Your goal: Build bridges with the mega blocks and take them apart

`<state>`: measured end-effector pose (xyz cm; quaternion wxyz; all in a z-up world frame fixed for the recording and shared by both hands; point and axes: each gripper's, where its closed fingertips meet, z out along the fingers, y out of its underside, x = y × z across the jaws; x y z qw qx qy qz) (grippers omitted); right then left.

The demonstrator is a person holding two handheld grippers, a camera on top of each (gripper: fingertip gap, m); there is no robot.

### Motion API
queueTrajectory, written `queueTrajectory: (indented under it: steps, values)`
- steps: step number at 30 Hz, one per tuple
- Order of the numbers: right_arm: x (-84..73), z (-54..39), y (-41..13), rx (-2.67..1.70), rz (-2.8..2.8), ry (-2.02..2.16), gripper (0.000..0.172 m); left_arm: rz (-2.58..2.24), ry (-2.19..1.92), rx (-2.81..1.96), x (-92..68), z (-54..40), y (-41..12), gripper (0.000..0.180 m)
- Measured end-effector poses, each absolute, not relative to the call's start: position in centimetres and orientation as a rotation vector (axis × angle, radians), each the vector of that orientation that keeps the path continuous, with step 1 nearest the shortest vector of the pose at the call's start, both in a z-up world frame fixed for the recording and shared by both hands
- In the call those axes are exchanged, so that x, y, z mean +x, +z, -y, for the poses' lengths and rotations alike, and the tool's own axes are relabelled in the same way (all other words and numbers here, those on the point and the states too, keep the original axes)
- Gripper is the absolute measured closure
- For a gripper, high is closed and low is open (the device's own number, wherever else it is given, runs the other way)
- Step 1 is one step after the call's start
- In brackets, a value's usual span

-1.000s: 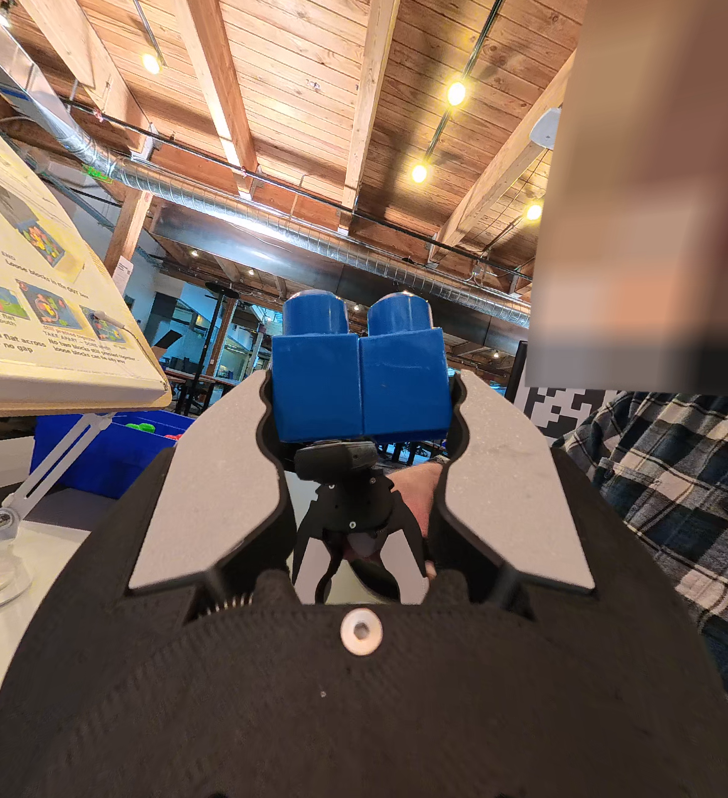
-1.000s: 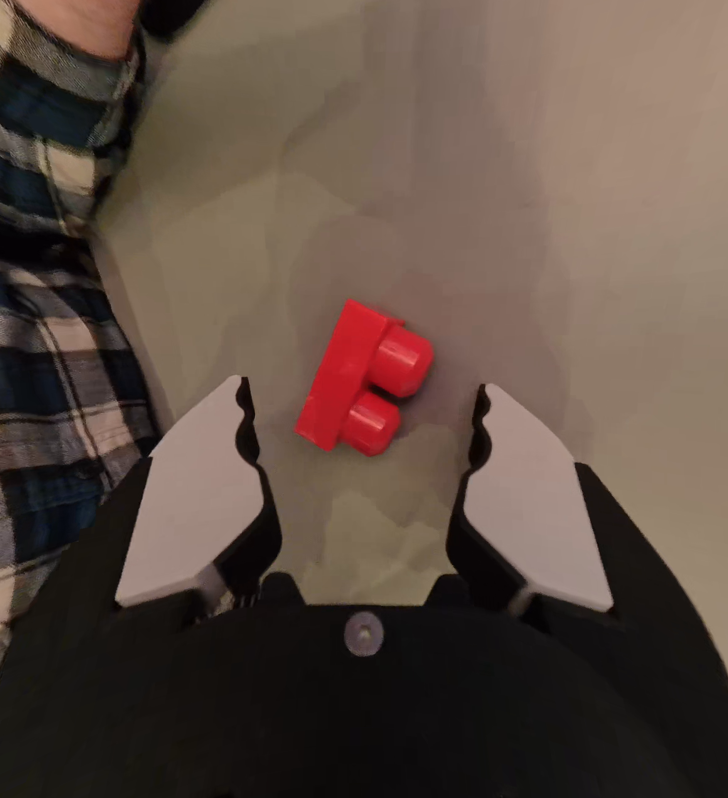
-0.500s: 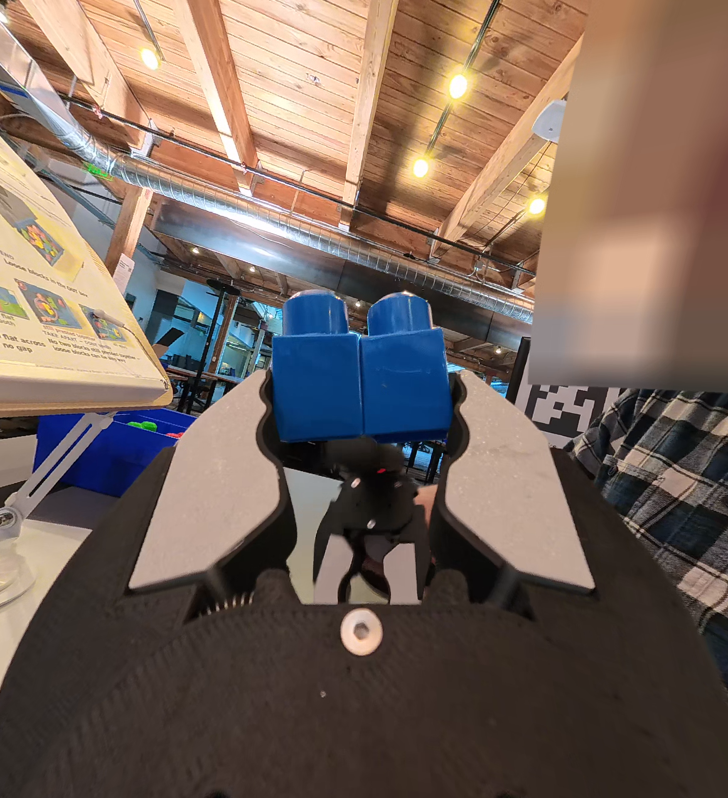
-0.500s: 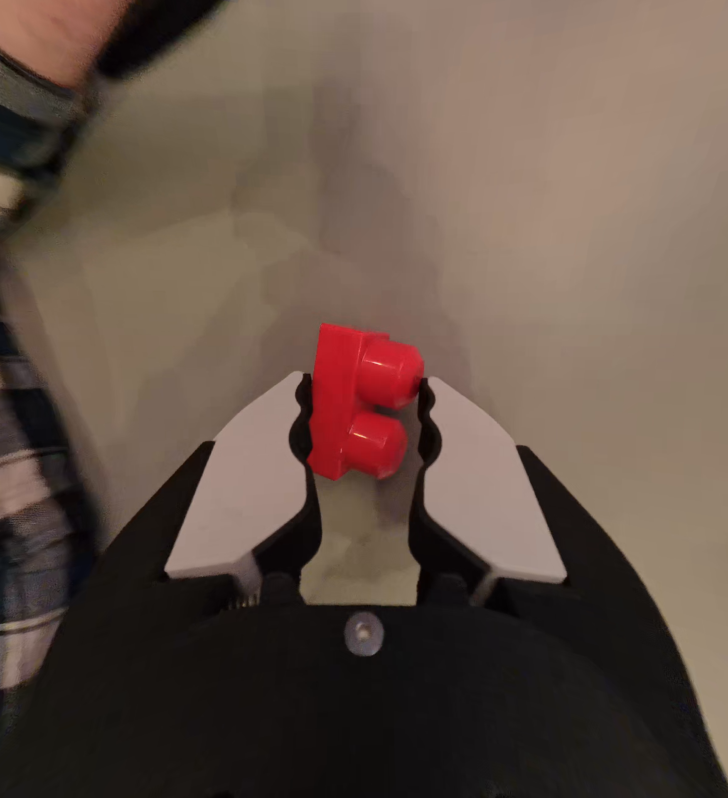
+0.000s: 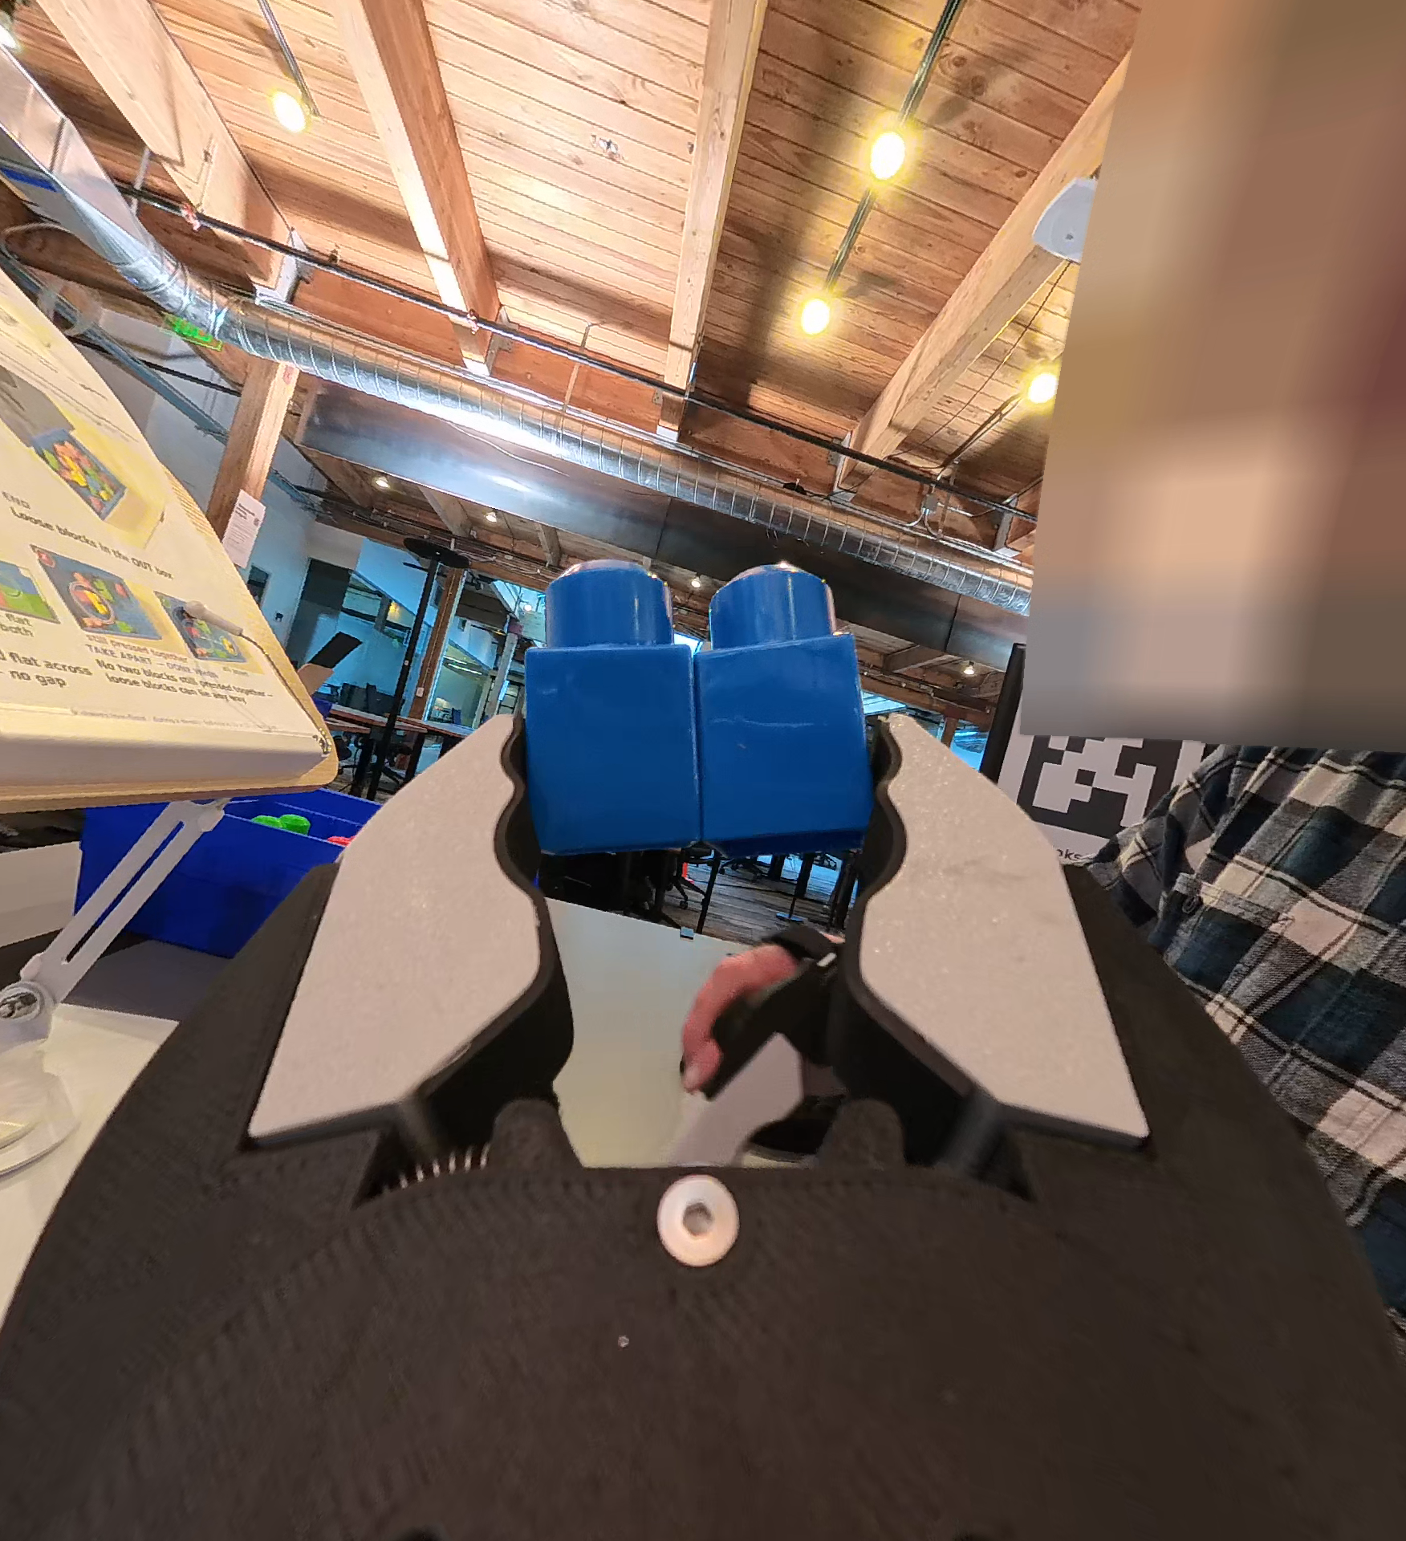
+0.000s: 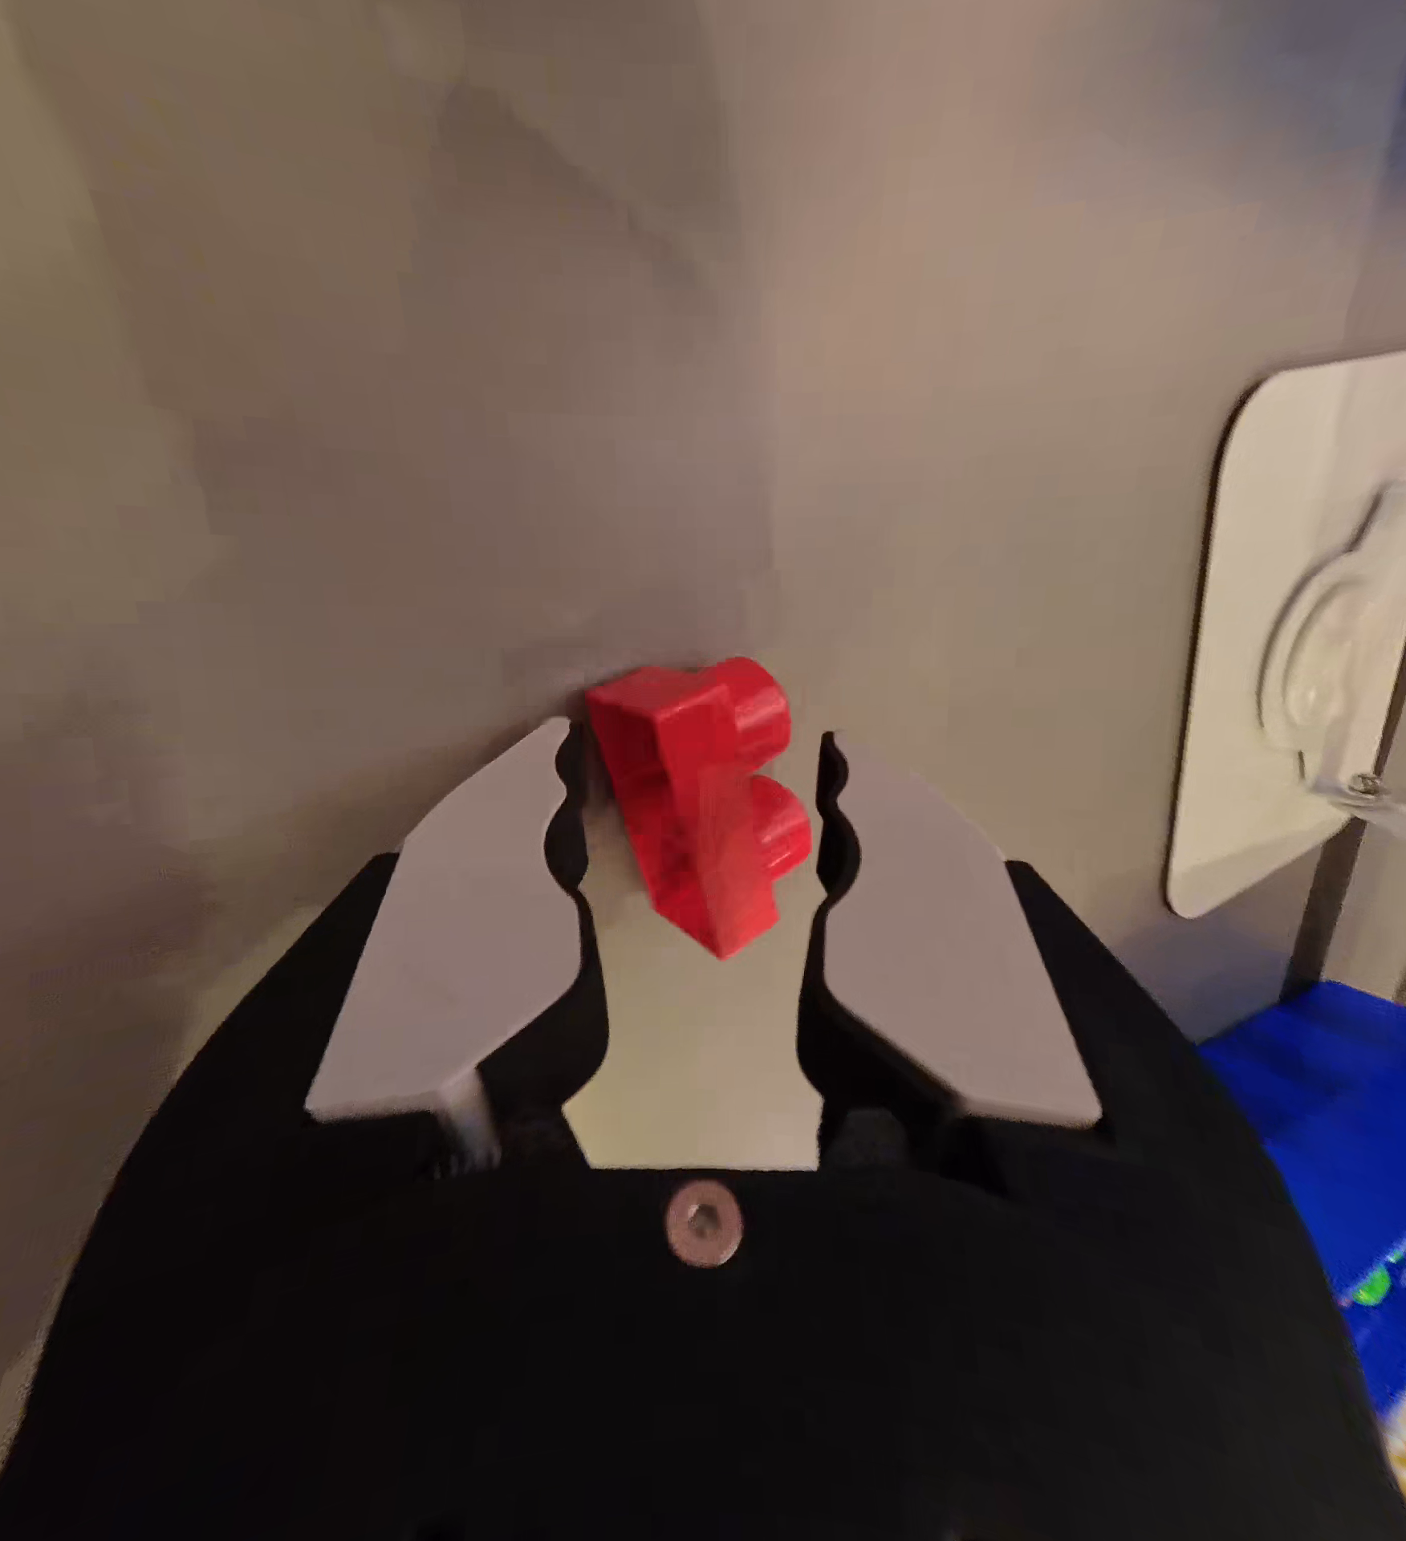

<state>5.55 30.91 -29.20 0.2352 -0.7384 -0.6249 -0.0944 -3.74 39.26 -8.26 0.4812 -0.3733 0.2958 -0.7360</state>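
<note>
I hold a two-finger gripper in each hand, and each carries a camera looking forward along its fingers.

My left gripper (image 5: pixel 700 750) is raised and tilted up toward a wooden beamed ceiling with small round lights. It is clamped on two blue blocks (image 5: pixel 695 738) that sit side by side, touching, each with one round stud pointing up. The left fingertip (image 5: pixel 466 800) presses against the outer side of the left block, and the right fingertip presses against the outer side of the right block. To the left, a tilted instruction board (image 5: pixel 99 634) stands on a white stand. Just beyond and below it sits a blue bin (image 5: pixel 208 884) with a few green and red pieces inside. On the right is the sleeve of a plaid shirt (image 5: pixel 1300 959). Low between the fingers, part of a hand (image 5: pixel 725 1009) shows farther off.

My right gripper (image 6: pixel 695 800) points down at a plain pale surface (image 6: pixel 349 417). A red block (image 6: pixel 704 817) with two studs lies between its fingers, tipped on its side so the studs face right. The fingers stand apart: a gap shows between the right fingertip (image 6: pixel 891 834) and the studs, and I cannot tell whether the left fingertip touches the block's base. The picture is slightly blurred here. At the far right, a white base plate (image 6: pixel 1300 634) rests on the surface, and part of a blue bin (image 6: pixel 1367 1109) shows at the near right.
</note>
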Motion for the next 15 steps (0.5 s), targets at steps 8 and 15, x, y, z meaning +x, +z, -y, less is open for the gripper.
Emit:
queueTrajectory:
  steps: [8, 15]
  values:
    - [6.5, -28.7, -28.0, -2.170, 1.721, 0.148, 0.103, -0.745, -1.799, -0.906, -3.4, -38.8, -8.2, 0.105]
    - [6.7, -30.3, -27.6, -2.226, 1.890, 0.552, 0.119, -0.751, -1.804, -0.913, -3.3, -38.9, -8.5, 0.105]
